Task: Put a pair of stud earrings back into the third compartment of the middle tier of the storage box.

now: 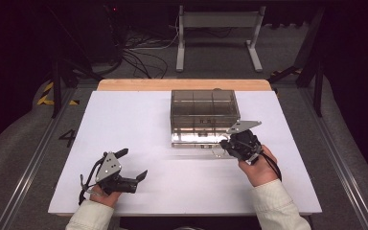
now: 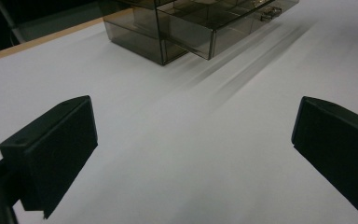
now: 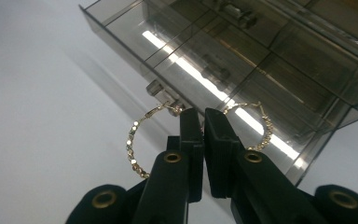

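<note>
Right gripper jaws are pressed together on a gold hoop earring; the thin wire runs between the pads, beaded arc showing to either side of them. Left gripper jaws stand wide apart with nothing between, just bare white table

We hold the earring right at the front of the pulled-out drawer of the smoked-acrylic jewellery box, just beside the small drawer knob. Our read: pinching the hoop edge-on keeps the ring hanging free, so it can pass over the drawer's front wall and drop into a compartment. Whether the hoop touches the knob or only overlaps it in the right gripper view, we can't tell

In the high view our right hand sits at the box's near right corner, gripper angled in toward the drawer. Left hand is parked well apart at the near left of the table, likely idle since the box isn't sliding and needs no bracing

Count: one earring, one box, one drawer pulled out, one more drawer knob higher up on the box front, two grippers. Drawer is split by dividers into several cells; the ones we can see look empty, exact cell count unclear through the tinted plastic
</note>
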Available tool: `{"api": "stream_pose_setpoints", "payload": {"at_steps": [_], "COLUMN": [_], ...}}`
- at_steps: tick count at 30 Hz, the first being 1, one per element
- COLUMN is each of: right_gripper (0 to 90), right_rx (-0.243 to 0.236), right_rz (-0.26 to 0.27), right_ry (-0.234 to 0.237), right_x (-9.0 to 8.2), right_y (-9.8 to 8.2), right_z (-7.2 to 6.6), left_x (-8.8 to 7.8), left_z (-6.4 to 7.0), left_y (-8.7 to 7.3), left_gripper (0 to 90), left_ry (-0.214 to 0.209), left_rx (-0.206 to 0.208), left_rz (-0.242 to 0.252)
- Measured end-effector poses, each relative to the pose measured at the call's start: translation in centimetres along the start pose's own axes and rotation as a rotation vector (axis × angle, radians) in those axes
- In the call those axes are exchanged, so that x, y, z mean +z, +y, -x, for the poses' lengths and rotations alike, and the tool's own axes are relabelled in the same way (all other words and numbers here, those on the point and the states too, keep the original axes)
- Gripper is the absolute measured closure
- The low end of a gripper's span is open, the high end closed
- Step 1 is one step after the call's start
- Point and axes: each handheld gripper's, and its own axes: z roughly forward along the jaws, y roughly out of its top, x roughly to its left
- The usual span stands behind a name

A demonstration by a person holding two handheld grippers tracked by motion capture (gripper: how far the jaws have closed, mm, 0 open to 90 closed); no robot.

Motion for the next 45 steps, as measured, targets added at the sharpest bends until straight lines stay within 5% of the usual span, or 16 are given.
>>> {"api": "stream_pose_setpoints", "payload": {"at_steps": [19, 45], "right_gripper": [87.2, 87.2], "right_rx": [0.095, 0.146], "right_rz": [0.067, 0.060], "right_ry": [-0.100, -0.202], "right_x": [-0.4, 0.4], "right_y": [-0.2, -0.5], "right_z": [2.2, 5.0], "left_x": [0.0, 0.1], "left_z": [0.0, 0.0], "left_y": [0.0, 0.0], "left_gripper": [0.8, 0.7], "left_ry": [-0.002, 0.002], "left_rx": [0.000, -0.005], "left_rz": [0.000, 0.000]}}
